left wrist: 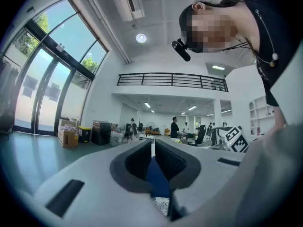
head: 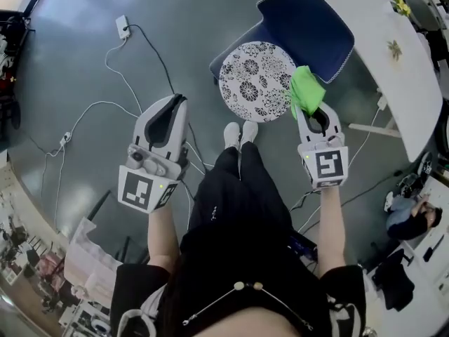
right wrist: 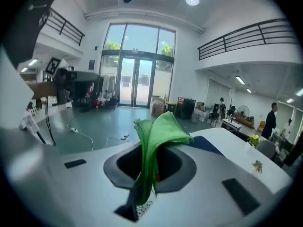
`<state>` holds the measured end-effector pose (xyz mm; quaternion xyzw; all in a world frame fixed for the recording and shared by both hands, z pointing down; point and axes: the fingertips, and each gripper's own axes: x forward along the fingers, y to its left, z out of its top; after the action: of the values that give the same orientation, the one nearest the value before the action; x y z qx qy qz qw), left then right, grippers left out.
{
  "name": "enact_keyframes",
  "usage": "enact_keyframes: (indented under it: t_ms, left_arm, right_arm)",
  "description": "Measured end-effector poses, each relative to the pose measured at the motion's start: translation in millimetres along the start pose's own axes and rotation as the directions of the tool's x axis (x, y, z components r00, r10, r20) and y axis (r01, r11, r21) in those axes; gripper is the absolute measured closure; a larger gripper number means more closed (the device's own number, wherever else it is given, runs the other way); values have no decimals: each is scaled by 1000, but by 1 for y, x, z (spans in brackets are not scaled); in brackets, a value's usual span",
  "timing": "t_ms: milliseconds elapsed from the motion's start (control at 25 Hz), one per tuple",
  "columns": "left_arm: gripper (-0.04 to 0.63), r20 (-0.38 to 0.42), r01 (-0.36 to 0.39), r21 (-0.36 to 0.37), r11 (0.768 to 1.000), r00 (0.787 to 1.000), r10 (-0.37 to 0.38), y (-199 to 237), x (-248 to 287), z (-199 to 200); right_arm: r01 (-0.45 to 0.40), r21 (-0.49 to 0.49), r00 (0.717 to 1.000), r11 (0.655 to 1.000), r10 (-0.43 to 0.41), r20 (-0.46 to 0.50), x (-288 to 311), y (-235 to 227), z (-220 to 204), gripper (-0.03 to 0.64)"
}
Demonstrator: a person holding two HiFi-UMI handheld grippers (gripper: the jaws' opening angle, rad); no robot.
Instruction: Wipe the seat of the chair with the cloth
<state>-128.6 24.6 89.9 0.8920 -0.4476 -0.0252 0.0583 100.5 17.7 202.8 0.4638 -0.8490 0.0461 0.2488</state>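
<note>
The chair has a round seat with a black-and-white flower pattern (head: 254, 81) and a dark blue backrest (head: 309, 30); it stands just ahead of my feet. My right gripper (head: 309, 108) hangs at the seat's right rim, shut on a bright green cloth (head: 306, 92) that bunches up out of its jaws. In the right gripper view the cloth (right wrist: 159, 130) droops from between that gripper's (right wrist: 148, 161) pads. My left gripper (head: 175, 101) is held over the floor to the left of the chair, its jaws together with nothing in them (left wrist: 153, 148).
White cables (head: 133, 83) and a power adapter (head: 122, 25) lie on the grey floor to the left. A white table (head: 393, 62) runs along the right, close behind the chair. My shoes (head: 240, 133) are at the seat's near edge. A person (head: 415, 217) sits at lower right.
</note>
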Motion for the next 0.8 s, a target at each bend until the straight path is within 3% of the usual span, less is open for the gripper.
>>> enact_keyframes:
  t_ms: [280,320,360,440,640,800]
  left_arm:
    - [584,-94,-48,-79,996,995,41,14,9,-69]
    - [576,-113,-53,-90,994,993,43,15,10,-81]
    - [520,-128,-56,-105,993,991,43,16,12,-92]
    - [450,-142,-55,-137,989,989,36,19,19,-110]
    - [443,-136,-19,-177,984,991,-5,24,34,-153]
    - [443,-150,3,-259,966,988,-43,24,39,-190]
  right_arm:
    - [-179,-142,973,973,154,-172,114,36,-92,565]
    - [-192,-148,967,970,161,-197,127,41,-110,565]
    - [-200,-159,962,967,162,-221,140,43,-127,565]
    - [-200,-207,954,958,142,-264,167,43,-157,565]
    - [-177,-370,946,912,54,-319,249,28,-212,565]
    - [-187,-535,936,824,-17,-353,311,19,-245,565]
